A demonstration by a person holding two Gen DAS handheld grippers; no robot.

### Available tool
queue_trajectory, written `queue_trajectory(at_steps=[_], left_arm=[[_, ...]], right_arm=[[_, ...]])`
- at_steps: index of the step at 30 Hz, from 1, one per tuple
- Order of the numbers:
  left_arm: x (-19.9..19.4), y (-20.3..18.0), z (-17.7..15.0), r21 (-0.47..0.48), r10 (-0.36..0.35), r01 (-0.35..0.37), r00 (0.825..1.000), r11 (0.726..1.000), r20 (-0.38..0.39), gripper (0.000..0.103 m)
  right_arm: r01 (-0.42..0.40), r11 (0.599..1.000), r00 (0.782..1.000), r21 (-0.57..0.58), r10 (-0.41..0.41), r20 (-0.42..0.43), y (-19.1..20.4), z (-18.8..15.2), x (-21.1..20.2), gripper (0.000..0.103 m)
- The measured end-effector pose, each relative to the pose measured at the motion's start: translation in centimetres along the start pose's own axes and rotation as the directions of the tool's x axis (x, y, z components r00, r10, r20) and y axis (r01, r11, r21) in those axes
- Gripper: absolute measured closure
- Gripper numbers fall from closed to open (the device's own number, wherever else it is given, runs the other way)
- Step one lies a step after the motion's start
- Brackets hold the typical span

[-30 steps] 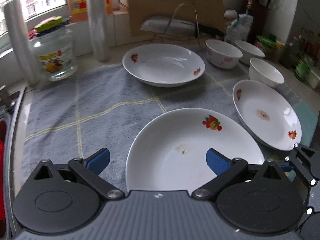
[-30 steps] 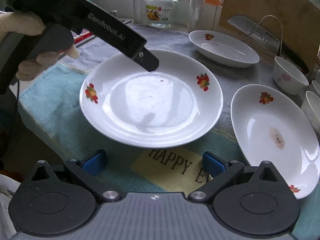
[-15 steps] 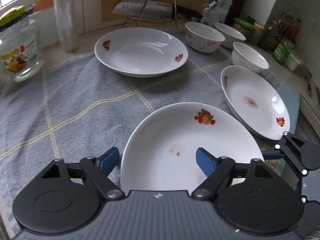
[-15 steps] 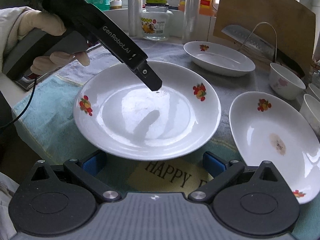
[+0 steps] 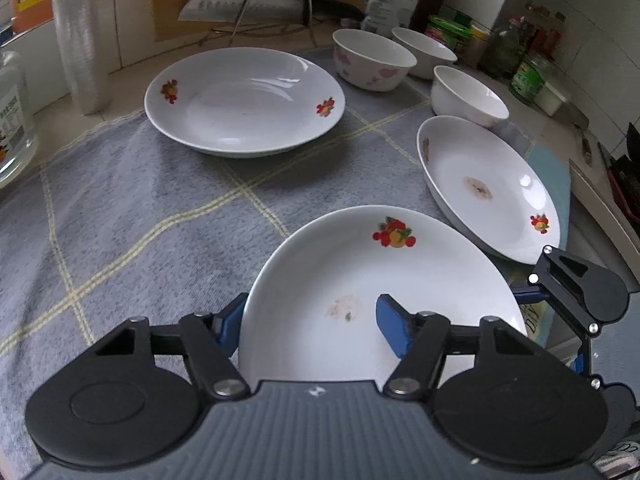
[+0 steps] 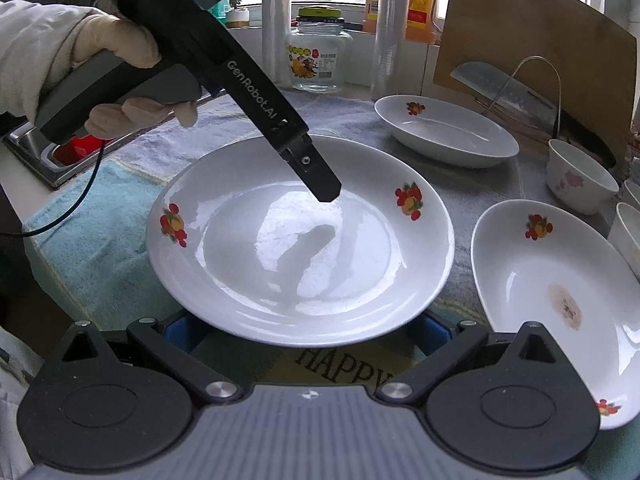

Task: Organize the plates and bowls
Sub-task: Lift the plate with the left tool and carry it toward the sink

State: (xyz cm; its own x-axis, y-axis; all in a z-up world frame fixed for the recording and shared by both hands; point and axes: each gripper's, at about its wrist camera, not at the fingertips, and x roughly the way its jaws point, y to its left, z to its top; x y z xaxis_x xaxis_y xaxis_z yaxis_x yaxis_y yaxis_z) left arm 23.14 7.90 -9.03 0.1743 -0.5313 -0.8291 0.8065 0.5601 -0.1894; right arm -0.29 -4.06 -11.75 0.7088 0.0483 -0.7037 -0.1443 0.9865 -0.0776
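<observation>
The left gripper, its jaws just closing, straddles the near plate rim, one pad inside, one outside.

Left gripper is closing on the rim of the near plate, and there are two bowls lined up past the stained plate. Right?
Not quite: the left wrist view shows three bowls, not two, past the stained plate. The left gripper has just been closing, with the rim of the near plate between its pads.
</observation>
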Motion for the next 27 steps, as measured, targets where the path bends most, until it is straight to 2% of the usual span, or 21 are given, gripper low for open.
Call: queue_trajectory(at_steps=[5, 17, 27], left_arm=[[-0.1, 0.3, 0.0, 0.01, -0.01, 0.01, 1.0, 1.0, -0.001, 0.042], [-1.0, 0.9, -0.5, 0.009, -0.015, 0.015, 1.0, 1.0, 0.02, 0.042], [-4.2, 3.1, -1.1, -0.043, 0.028, -0.024, 0.996, 0.999, 0.087, 0.042]], right_arm=[[0.009, 1.0, 1.0, 0.001, -0.009, -0.007, 0.2, 0.2, 0.1, 0.0], [0.024, 1.0, 0.999, -0.015, -0.025, -0.031, 0.6, 1.6, -0.1, 0.0], [-0.031, 0.996, 0.999, -0.083, 0.029, -0.023, 1.4, 4.9, 0.8, 0.0]])
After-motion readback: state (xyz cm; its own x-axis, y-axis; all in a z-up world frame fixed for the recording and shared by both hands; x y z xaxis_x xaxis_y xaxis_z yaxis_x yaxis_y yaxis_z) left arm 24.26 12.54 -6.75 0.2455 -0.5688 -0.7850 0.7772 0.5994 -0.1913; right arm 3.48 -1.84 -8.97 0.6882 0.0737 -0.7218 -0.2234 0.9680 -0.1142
